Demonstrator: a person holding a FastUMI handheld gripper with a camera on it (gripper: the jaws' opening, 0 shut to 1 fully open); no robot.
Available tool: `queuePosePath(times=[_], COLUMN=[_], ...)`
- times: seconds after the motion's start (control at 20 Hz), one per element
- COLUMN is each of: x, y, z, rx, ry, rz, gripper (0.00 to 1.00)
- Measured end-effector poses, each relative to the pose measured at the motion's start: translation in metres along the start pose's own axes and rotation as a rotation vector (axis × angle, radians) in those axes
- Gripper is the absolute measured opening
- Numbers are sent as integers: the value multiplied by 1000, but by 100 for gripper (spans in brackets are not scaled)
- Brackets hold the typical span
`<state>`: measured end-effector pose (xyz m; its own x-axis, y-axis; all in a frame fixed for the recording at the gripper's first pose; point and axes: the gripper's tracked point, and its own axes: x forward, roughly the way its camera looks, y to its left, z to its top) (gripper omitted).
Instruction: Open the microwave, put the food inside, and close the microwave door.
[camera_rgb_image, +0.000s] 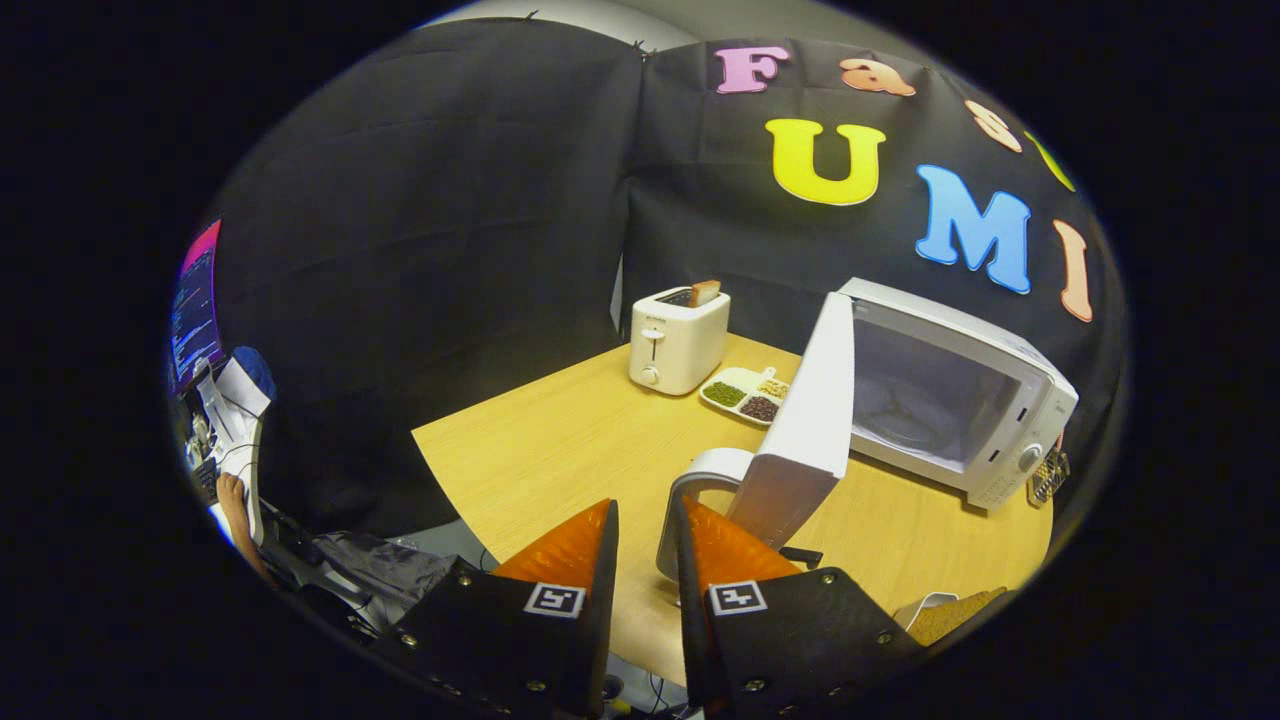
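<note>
The gripper hangs above the near edge of the wooden worktop, its two fingers drawn close with only a narrow slit between them and nothing held in that slit. Just ahead of the fingers, and slightly to their right, the microwave door stands swung wide open, seen nearly edge-on, with its curved white handle at the lower end near the right finger; whether the finger touches the handle cannot be told. Beyond the door sits the white microwave, its cavity open and the glass turntable visible on its floor, with a control knob on the right side of its front. To the left of the microwave, farther back on the worktop, a divided dish holds small heaps of green, dark and pale grains. Just beside the dish stands a white toaster with a slice of toast sticking up from its slot. At the right of the fingers, at the near corner of the worktop, a white plate carries a brown piece of food, only partly visible. Far off to the left a person's hand rests by a cluttered desk with a lit screen.
</note>
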<state>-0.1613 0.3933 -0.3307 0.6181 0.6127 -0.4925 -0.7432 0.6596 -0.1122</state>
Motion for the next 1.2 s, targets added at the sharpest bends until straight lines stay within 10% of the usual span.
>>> queuePosePath(times=[0.5, 0.85, 1.0, 1.2], x=[-82, -165, -181, -189], y=[4, -161, -231, -292], z=[41, 15, -39, -119], rx=[81, 208, 309, 505], ry=[-116, -90, 29, 183], rz=[219, -77, -219, -318], gripper=[38, 59, 91, 91])
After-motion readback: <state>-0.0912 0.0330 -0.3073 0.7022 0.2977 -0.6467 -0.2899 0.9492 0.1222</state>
